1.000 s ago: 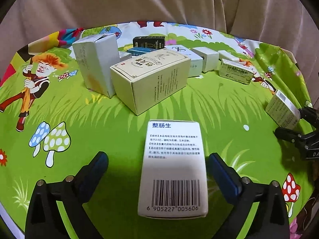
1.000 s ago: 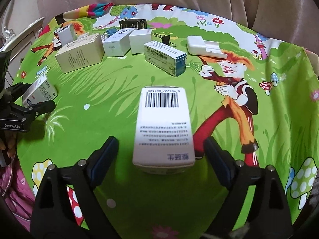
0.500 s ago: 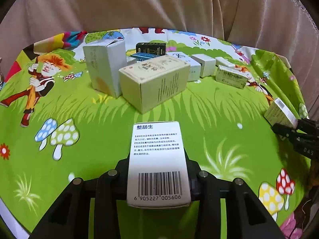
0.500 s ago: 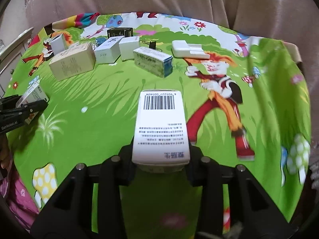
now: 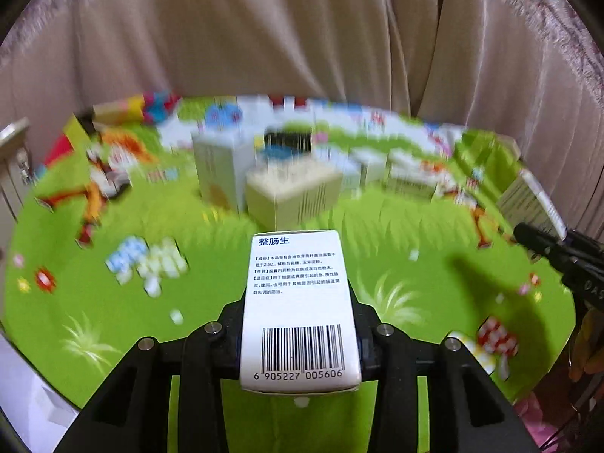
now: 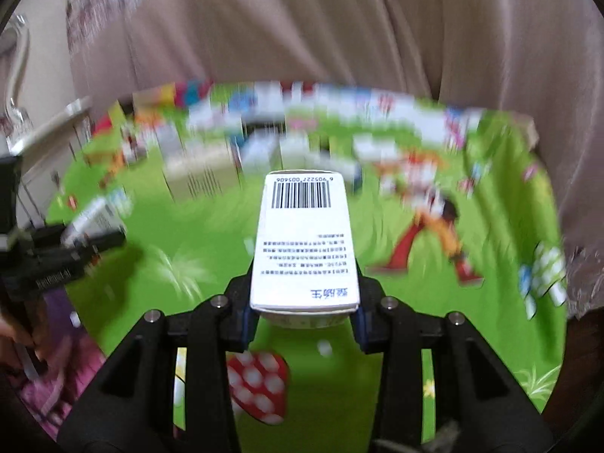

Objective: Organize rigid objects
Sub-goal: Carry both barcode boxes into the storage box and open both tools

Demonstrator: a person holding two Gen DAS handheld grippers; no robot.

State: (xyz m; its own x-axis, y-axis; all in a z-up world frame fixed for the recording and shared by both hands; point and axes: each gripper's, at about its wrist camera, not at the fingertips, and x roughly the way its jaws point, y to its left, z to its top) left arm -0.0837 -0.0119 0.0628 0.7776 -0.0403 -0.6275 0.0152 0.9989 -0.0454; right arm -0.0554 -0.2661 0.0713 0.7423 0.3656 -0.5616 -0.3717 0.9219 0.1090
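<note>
**Ana:** Since both grippers are loaded, tell me what each one has.

**Ben:** The left gripper is clamped on the left-hand box, a white medicine carton with its barcode end towards the camera. The right gripper is clamped on the right-hand box, which looks like the same product with its barcode end pointing away. Each box sits on the near side of the beige carton, well apart from it and, I judge, lifted clear of the cloth.

**Ana:** How will they handle?

**Ben:** Light, I'd guess. They are thin cardboard, stiff along the edges and liable to dent on the broad faces. The jaws press on the two long narrow sides near one end, which seems right to me. A hard squeeze could crease them, and the far end may swing if the hand turns fast.

**Ana:** And the surface?

**Ben:** A green cartoon tablecloth that looks soft, so a box set down may rock a little. A tall white box stands just beside the beige carton on its left and a black box lies behind it. More small boxes run off to its right, too blurred to tell apart. A beige curtain hangs behind the table.
</note>
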